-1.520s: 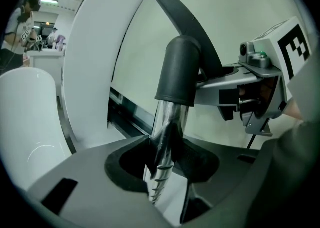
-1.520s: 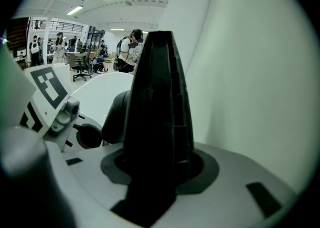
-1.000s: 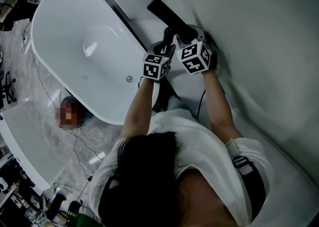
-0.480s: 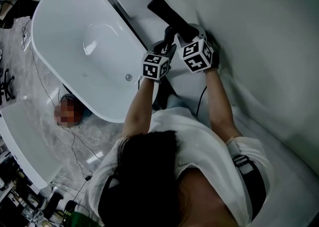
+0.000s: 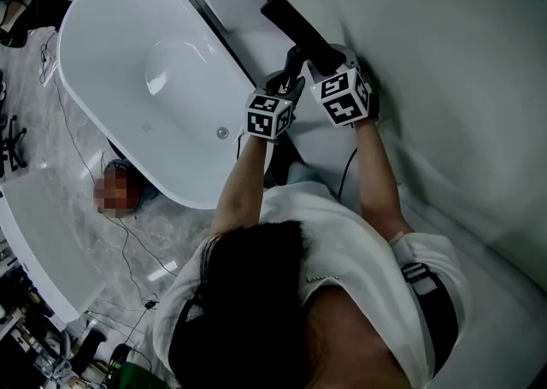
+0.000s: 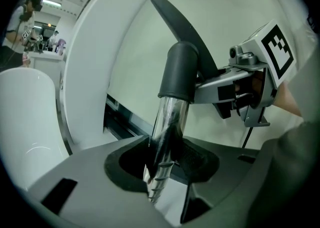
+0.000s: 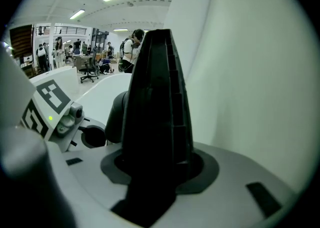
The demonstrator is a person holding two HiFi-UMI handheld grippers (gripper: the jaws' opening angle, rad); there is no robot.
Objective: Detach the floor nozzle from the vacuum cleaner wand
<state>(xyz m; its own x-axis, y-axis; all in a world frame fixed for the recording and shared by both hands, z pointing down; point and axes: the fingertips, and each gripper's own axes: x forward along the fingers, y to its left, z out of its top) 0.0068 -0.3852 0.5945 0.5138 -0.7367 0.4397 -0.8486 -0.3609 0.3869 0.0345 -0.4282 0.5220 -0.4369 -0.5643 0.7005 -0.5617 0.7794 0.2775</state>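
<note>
Clamping, jaws part-open: left gripper on wand, right gripper on nozzle.

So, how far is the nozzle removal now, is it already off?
Done: both grips set. In hand: left gripper holds the chrome wand, right gripper the black floor nozzle. To do: the wand sits in the dark collar, so they must be pulled apart.
</note>
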